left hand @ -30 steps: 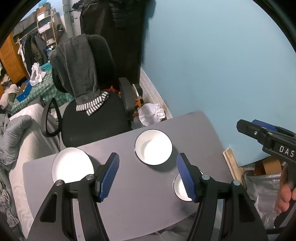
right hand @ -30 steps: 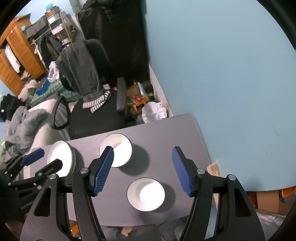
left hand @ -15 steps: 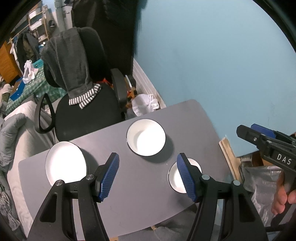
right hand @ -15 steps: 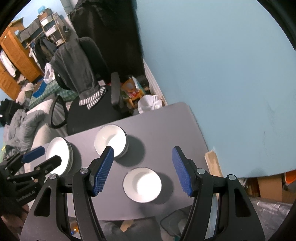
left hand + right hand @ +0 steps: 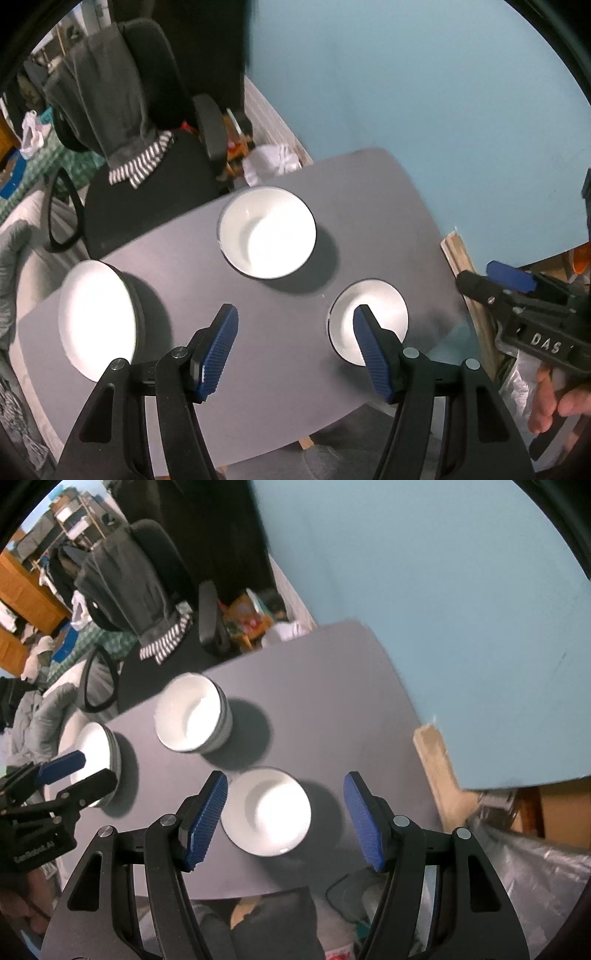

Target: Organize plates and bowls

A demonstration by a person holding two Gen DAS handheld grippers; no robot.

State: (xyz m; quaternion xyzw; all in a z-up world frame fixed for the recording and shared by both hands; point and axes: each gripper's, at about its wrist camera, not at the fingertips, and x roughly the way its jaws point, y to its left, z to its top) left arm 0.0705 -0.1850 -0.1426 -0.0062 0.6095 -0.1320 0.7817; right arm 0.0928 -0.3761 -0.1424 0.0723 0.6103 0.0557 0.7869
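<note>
A grey table holds white dishes with dark rims. A stack of plates sits at the left. A stack of large bowls sits in the middle. A small bowl sits at the near right. My left gripper is open and empty above the table, between the plates and the small bowl. My right gripper is open and empty, hovering over the small bowl; it also shows at the right of the left wrist view.
A black office chair draped with grey clothing stands behind the table. A blue wall runs along the right. White bags, a wooden strip and clutter lie on the floor around the table. A bed is at the left.
Both grippers have come down closer to the table. My right gripper now hovers over the small bowl. The dishes have not moved.
</note>
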